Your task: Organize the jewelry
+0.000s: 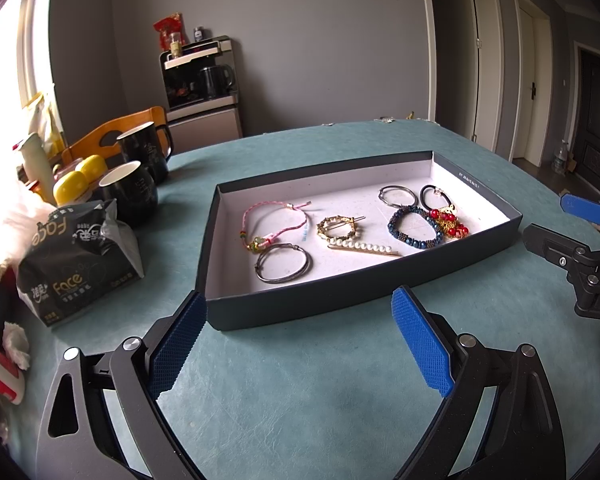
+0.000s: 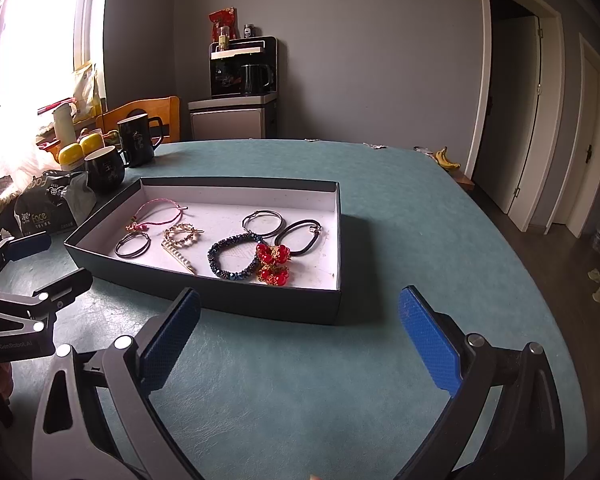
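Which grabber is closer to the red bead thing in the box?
Right, I think. The red bead ornament lies at the box's end in front of the right gripper. The left gripper faces the other end, by the pink cord bracelet.

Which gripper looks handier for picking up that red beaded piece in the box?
Probably the right gripper: the red beaded piece lies near the box wall just ahead of it. From the left gripper it sits far across. Both are open.

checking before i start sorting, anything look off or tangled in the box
Mostly tidy. The red bead piece lies against the dark blue beaded bracelet and a black hair tie, so they may snag.
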Motion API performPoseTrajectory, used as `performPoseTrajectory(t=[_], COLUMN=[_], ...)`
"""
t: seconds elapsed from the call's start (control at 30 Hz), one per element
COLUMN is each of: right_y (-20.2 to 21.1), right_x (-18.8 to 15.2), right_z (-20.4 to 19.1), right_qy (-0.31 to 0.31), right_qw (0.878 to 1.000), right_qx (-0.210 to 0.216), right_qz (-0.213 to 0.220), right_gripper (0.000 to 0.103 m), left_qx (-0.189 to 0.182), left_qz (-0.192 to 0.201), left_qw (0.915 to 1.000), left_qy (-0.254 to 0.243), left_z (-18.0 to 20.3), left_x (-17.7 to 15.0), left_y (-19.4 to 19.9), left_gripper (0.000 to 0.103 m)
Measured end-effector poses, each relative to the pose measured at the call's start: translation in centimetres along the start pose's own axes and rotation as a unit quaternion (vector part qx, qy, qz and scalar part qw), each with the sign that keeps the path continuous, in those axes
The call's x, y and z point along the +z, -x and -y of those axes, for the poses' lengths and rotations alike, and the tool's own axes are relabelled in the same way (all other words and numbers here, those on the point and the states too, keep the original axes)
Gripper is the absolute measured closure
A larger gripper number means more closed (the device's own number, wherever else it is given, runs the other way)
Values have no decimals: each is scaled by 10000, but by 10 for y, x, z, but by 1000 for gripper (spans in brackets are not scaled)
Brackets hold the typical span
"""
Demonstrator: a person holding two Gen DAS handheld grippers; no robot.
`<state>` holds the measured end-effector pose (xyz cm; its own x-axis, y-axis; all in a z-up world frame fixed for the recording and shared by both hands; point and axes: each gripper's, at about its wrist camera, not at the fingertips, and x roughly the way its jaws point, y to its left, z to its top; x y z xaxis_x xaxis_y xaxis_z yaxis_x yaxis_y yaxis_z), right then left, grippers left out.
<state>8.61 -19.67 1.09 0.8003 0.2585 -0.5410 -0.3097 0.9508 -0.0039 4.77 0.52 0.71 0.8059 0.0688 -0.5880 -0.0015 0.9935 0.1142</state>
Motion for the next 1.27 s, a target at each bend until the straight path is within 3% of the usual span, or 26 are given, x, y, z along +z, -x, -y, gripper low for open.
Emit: performPoseTrajectory(t=[1.0,1.27], right_y=[-1,-5], right_x=[-2,-3], right_z=[-1,0], right_qy=[3,-26], right_qw=[10000,9999], right_qx=[12,-4], right_qz=[-16,-121], right_gripper=[5,5], left_qx=[-60,124], left_qz=[-21,-23], left_qw=[10000,9999], left_qy=[22,-86], left_z=[-1,0], left_x=[1,1], left_y=[0,0], left_gripper=[8,8])
